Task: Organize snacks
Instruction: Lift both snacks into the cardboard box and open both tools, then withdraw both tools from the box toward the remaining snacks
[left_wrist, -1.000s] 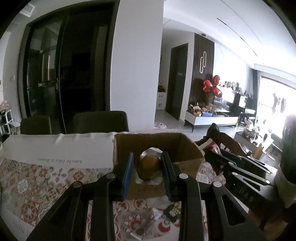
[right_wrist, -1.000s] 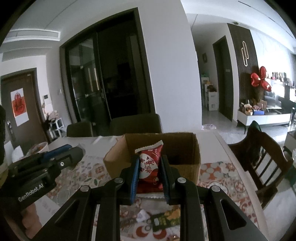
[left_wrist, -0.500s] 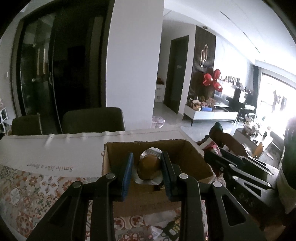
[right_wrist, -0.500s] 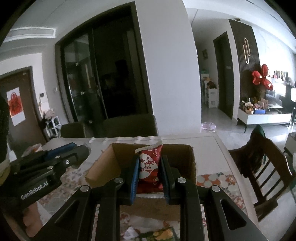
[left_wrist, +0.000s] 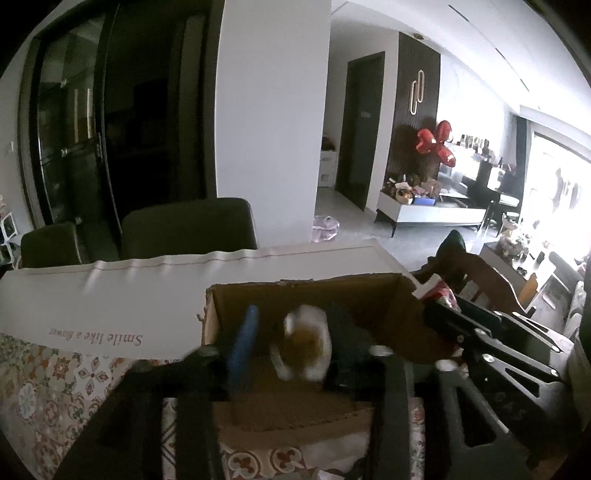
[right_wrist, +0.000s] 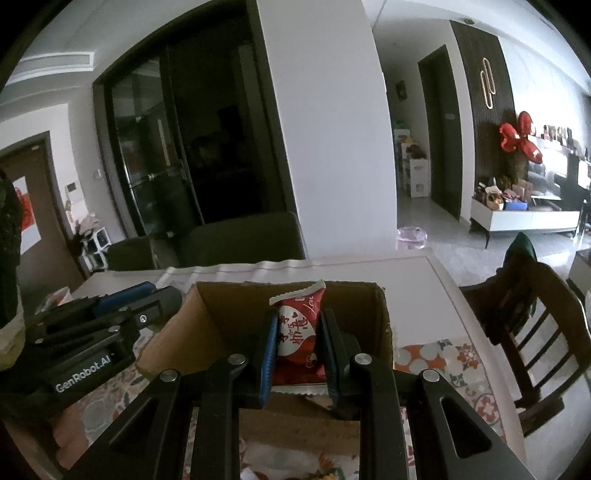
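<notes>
While your left gripper (left_wrist: 291, 343), jaws just opening, lets the cake (left_wrist: 308, 345) go over the box (left_wrist: 369, 295) near the tabletop's far edge, keep the right gripper (right_wrist: 298, 347) clamped on the red packet (right_wrist: 299, 328) until it clears the rim

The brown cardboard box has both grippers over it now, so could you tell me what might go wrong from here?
1. The left gripper has just been opening; its clear-wrapped brown pastry, blurred and loose between the fingers, might catch the brown cardboard box wall instead of dropping in cleanly.
2. The right gripper, shut on the red foil snack packet, sits close beside the left; the two could collide.
</notes>
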